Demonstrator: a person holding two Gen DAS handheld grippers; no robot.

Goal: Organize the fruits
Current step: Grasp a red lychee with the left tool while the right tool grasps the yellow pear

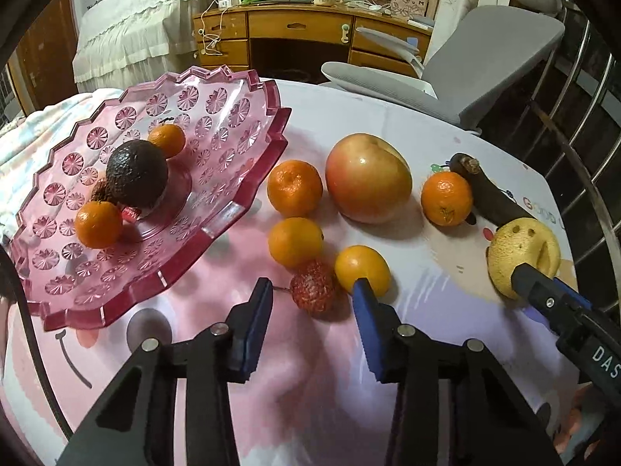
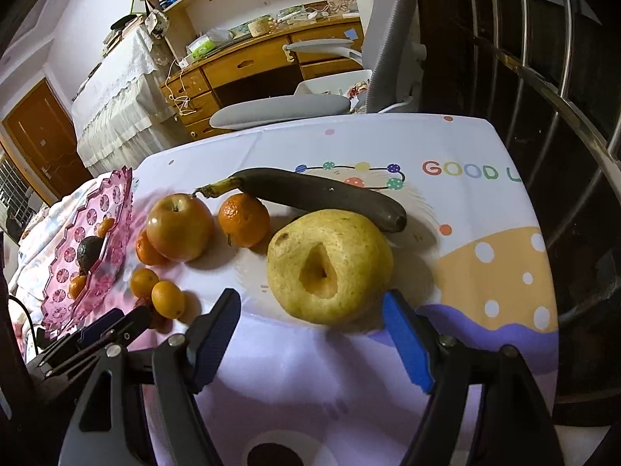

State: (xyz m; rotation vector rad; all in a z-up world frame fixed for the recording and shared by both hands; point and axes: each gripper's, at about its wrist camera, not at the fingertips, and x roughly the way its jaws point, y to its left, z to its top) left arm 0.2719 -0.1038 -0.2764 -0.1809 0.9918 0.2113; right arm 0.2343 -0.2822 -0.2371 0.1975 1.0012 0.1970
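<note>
Avocado [image 1: 136, 178] on plate [image 1: 240, 217], apple [image 1: 368, 178] beside

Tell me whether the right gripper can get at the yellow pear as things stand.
Probably yes. The right gripper is open, its jaws standing either side of the yellow pear just ahead. Nothing lies between them; the blackened banana and mandarin sit behind.

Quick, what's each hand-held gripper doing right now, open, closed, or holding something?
Left hand-held gripper: open, lychee between its fingers, not gripped.
Right hand-held gripper: open, empty, just short of the pear.
</note>
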